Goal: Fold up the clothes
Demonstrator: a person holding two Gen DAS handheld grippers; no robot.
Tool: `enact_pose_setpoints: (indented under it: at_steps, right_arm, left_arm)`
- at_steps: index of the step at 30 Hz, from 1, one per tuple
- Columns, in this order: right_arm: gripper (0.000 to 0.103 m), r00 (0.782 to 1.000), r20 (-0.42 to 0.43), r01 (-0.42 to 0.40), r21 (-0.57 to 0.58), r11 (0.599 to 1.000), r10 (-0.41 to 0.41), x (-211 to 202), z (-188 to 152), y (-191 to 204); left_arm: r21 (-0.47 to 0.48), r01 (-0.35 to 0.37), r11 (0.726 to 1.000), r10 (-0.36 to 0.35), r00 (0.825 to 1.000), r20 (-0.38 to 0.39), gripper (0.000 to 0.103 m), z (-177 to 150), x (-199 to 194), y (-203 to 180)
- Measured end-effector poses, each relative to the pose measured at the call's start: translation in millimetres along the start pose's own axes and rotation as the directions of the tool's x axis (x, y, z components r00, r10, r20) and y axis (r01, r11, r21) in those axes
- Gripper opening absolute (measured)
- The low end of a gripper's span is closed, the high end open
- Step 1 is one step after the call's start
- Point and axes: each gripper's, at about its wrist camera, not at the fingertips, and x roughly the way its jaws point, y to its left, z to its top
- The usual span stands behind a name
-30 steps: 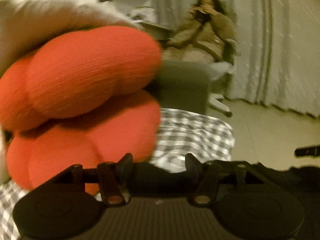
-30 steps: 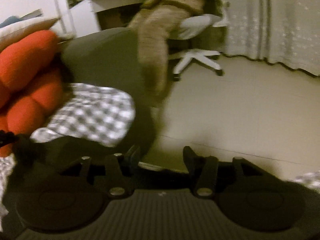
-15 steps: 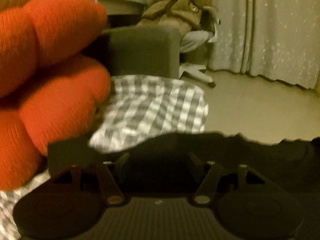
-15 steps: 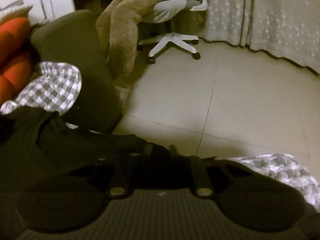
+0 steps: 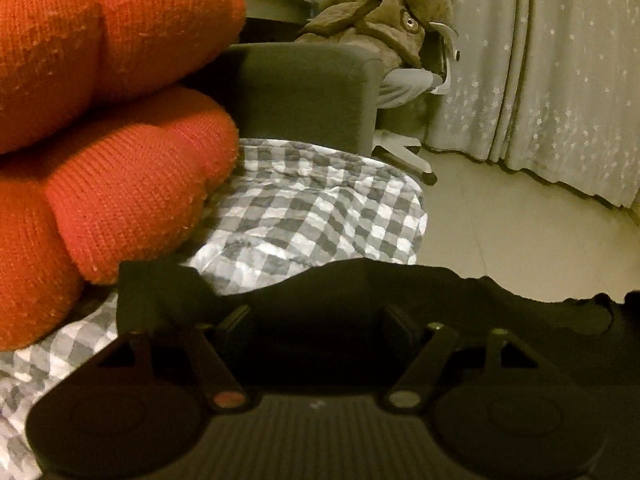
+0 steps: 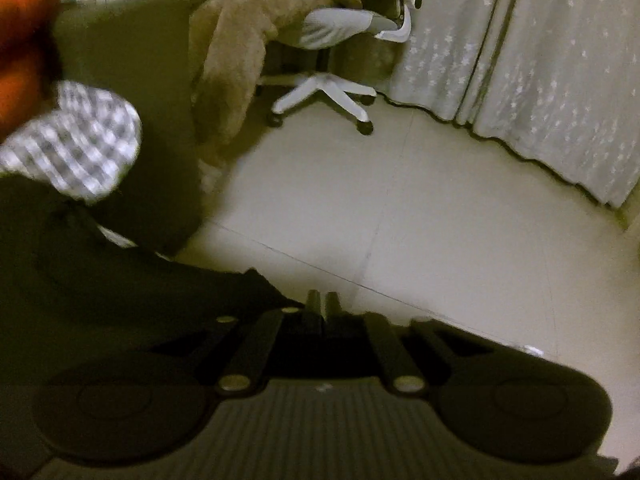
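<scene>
A: Where is the garment (image 5: 360,304) seen, and how are the grippers set?

B: From the left wrist, the dark garment is draped across the lower frame, from 8 o'clock over to 4 o'clock, lying on the checked sheet (image 5: 320,208). The left gripper (image 5: 316,324) is seen with its jaws apart and opening; dark cloth lies between and under them, but no pinch can be made out.

A: And the right one?

B: The right gripper (image 6: 322,306) is seen with its jaws nearly together, a narrow slit left between them, opening slightly. The garment's edge reaches the fingertips from 9 o'clock; whether cloth is caught there cannot be told, since all is dark.

A: What is crowded around the work?

B: A red knitted cushion (image 5: 112,120) fills the left view from 9 to 12 o'clock, pressed close to the garment's left end. A dark sofa arm (image 5: 304,92) is placed behind the sheet at 12 o'clock. Beyond it, a person in a brown coat (image 5: 384,28) is seated on a white office chair (image 6: 332,92). A starred curtain (image 5: 560,80) is hung at 2 o'clock, and pale floor tiles (image 6: 440,220) are spread below it.
</scene>
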Motion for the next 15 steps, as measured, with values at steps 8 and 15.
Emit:
enact_pose_setpoints:
  at_steps: [8, 15]
  right_arm:
    - [0.059, 0.997, 0.044, 0.054, 0.089, 0.995, -0.058, -56, -14, -59]
    - [0.059, 0.995, 0.016, 0.096, 0.251, 0.963, -0.103, -85, -54, -116]
  left_arm:
    - [0.001, 0.023, 1.0, -0.023, 1.0, 0.012, 0.074, -11, -29, 1]
    - [-0.024, 0.05, 0.998, -0.05, 0.999, 0.011, 0.074, -27, -48, 8]
